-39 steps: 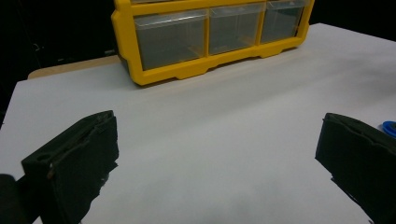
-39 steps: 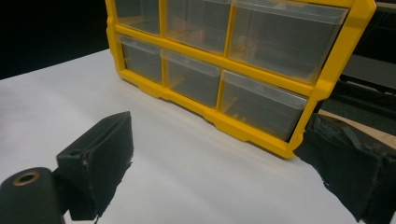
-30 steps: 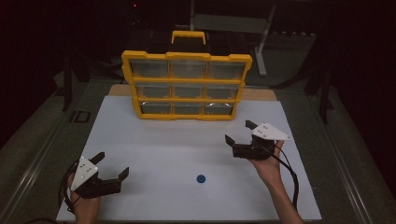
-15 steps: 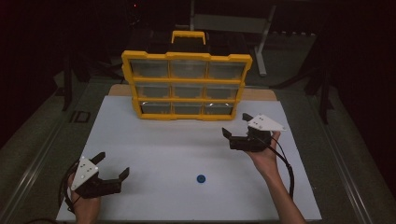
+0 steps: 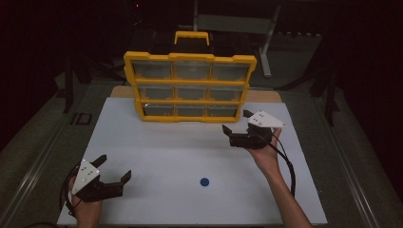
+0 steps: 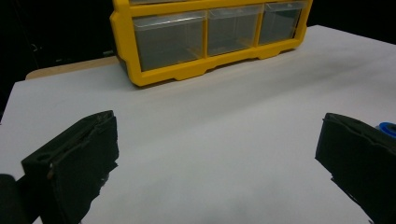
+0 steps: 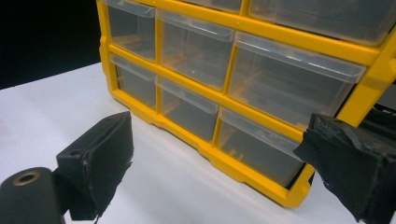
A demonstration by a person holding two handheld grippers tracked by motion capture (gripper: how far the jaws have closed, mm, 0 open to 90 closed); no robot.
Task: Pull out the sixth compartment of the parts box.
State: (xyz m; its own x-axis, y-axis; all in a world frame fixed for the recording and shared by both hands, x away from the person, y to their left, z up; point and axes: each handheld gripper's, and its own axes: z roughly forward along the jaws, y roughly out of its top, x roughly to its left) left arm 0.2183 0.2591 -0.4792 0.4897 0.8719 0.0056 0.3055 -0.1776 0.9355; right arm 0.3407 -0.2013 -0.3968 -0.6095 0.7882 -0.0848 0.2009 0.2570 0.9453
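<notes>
One yellow drawer cabinet (image 5: 190, 88) stands upright at the far middle of the white table sheet (image 5: 157, 142), with one yellow carry handle (image 5: 192, 37) on top and nine clear drawers set in three rows of three; from the high view all nine look shut. There are two grippers, one in each hand. The right gripper (image 5: 236, 121) is held just near and to the right of the cabinet's lower right corner, its jaws spread wide with nothing between them; in the right gripper view those jaws frame the bottom right drawer (image 7: 257, 147), close to it but not touching. The left gripper (image 5: 114, 167) sits at the near left of the sheet, well apart from the cabinet, its jaws likewise spread and empty. One small blue round piece (image 5: 205, 182) lies alone on the sheet near the middle front, between the two hands, and its edge peeks past the right-hand jaw in the left gripper view (image 6: 387, 128)
</notes>
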